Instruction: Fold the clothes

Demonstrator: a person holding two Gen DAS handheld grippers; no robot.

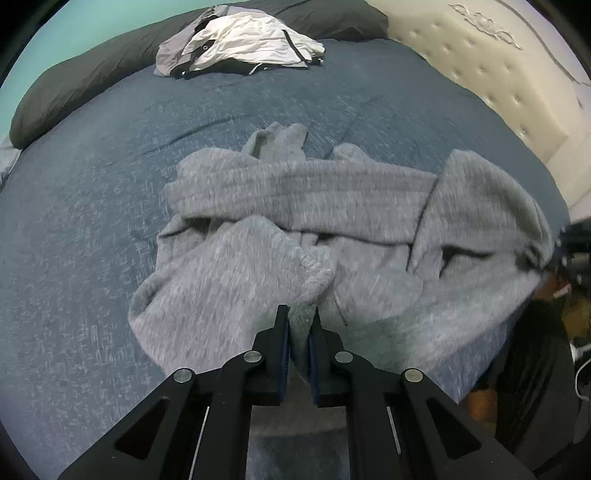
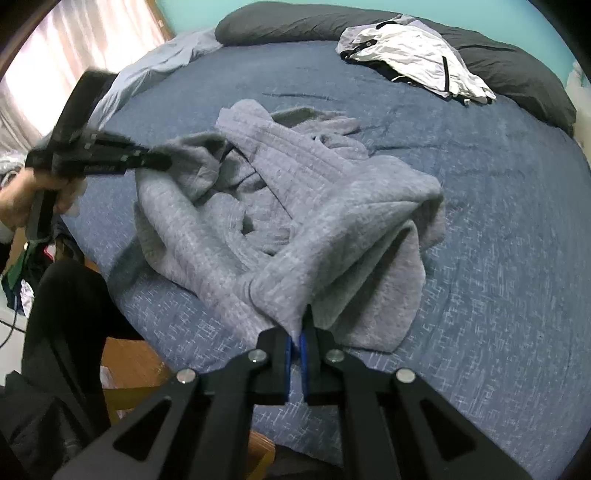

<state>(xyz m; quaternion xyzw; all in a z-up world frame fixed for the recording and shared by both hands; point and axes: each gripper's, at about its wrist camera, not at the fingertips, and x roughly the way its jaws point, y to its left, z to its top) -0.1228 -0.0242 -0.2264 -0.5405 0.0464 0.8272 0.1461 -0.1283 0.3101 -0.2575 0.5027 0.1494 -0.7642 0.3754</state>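
A blue bedspread [image 1: 92,221] with a pale flecked weave is spread over the whole bed. Along its far edge a long dark grey pillow [image 2: 295,22] is laid. At the side of the bed a cream tufted headboard [image 1: 498,74] is seen, with a carved ornament near its top. Behind the pillow a turquoise wall [image 2: 192,11] is visible. A pale blue sheet [image 2: 162,59] is bunched at one far corner of the bed, and beyond it a light curtain [image 2: 55,44] is hung. Below the near edge of the bed a wooden floor [image 2: 129,362] is seen.
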